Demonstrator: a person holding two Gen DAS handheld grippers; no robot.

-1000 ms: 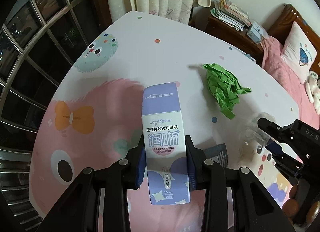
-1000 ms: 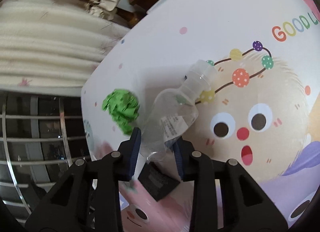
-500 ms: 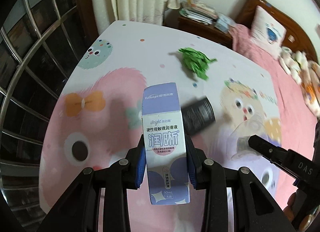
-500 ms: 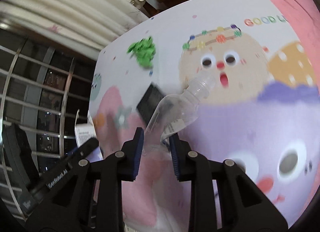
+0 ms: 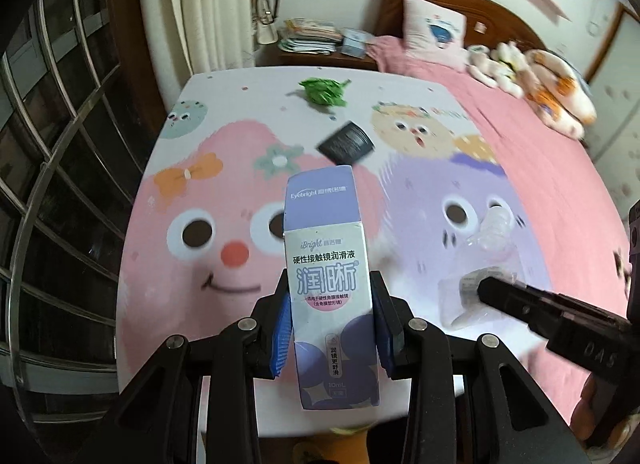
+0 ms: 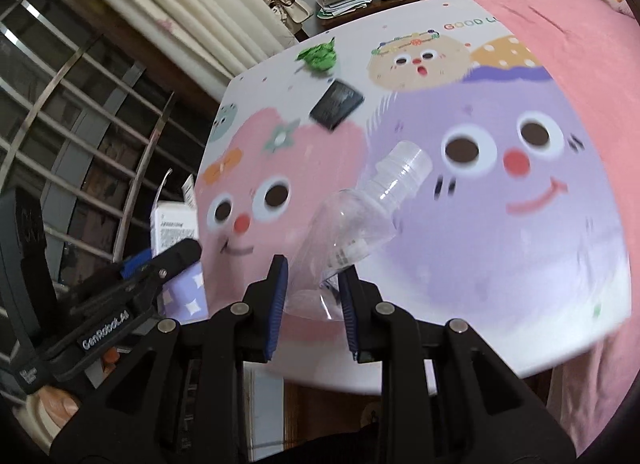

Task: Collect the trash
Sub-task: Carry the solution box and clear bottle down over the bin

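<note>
A: Left gripper point(image 5: 331, 320) — state?
B: Clamped on the purple-and-white carton point(image 5: 328, 284). Blue pads point(image 5: 282, 328) press both long sides, carton upright between them, lifted off the table, label facing the camera. Same carton shows at the left edge of the right wrist view, partly hidden behind the left gripper's black finger.

A: Right gripper point(image 6: 310, 296)?
B: Gripping the clear plastic bottle point(image 6: 360, 220). Pads pinch its crumpled base, neck and open mouth tilt up and to the right. Bottle is in the air above the table, not resting on it. In the left wrist view it appears at right, blurry, with the right gripper's finger in front.

A: Table?
B: Table point(image 6: 520, 304) covered by a cartoon-print cloth: pink face on the left, purple face on the right, a tan face further back. Some motion blur in both views.

A: Trash left on it?
B: Two items. Crumpled green paper point(image 5: 324, 91) near the far edge. Black flat packet point(image 5: 347, 143) lying nearer than the paper, apart from it, about where the pink and purple faces meet. Neither gripper touches them.

A: Background?
B: Pink bed point(image 5: 540, 132) beside the table on the right, pillow point(image 5: 434, 26) at a wooden headboard, plush toys point(image 5: 536, 80) on the cover. Nightstand with a stack of papers point(image 5: 310, 40) behind the table, cream curtain point(image 5: 216, 8), window bars point(image 5: 52, 144) on the left.

A: Person?
B: Only a bit of a hand point(image 6: 56, 408) at the lower left of the right wrist view, under the left gripper's handle.
</note>
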